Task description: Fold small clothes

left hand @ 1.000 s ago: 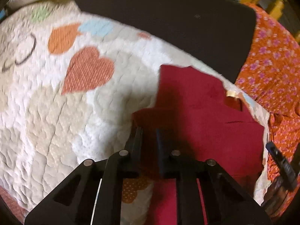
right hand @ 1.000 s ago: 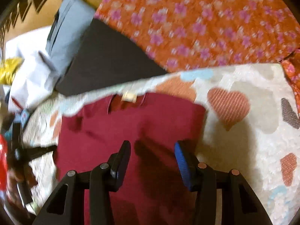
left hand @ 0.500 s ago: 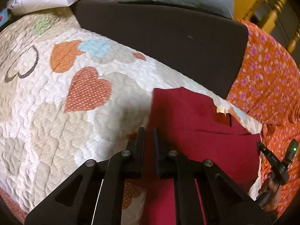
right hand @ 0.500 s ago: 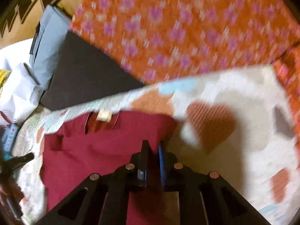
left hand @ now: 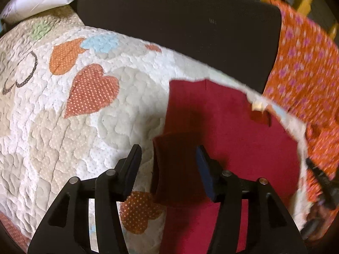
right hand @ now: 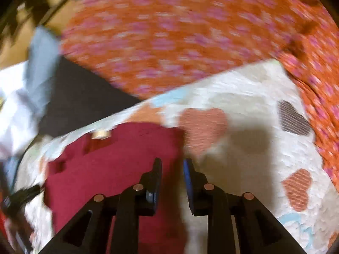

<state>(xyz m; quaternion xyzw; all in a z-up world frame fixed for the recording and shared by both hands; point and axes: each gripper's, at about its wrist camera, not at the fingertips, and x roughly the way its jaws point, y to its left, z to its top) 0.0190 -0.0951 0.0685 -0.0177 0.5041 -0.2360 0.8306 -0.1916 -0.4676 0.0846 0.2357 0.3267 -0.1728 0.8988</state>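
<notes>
Maroon garment flat on heart-patterned quilt, no containers.

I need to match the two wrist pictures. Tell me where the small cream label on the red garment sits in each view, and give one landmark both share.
Left wrist view: the cream label sits right of centre, at the far right edge of the red garment.
Right wrist view: the cream label sits left of centre, at the garment's far edge.
Shared landmark: the dark flat panel beyond the heart-patterned quilt.
</notes>
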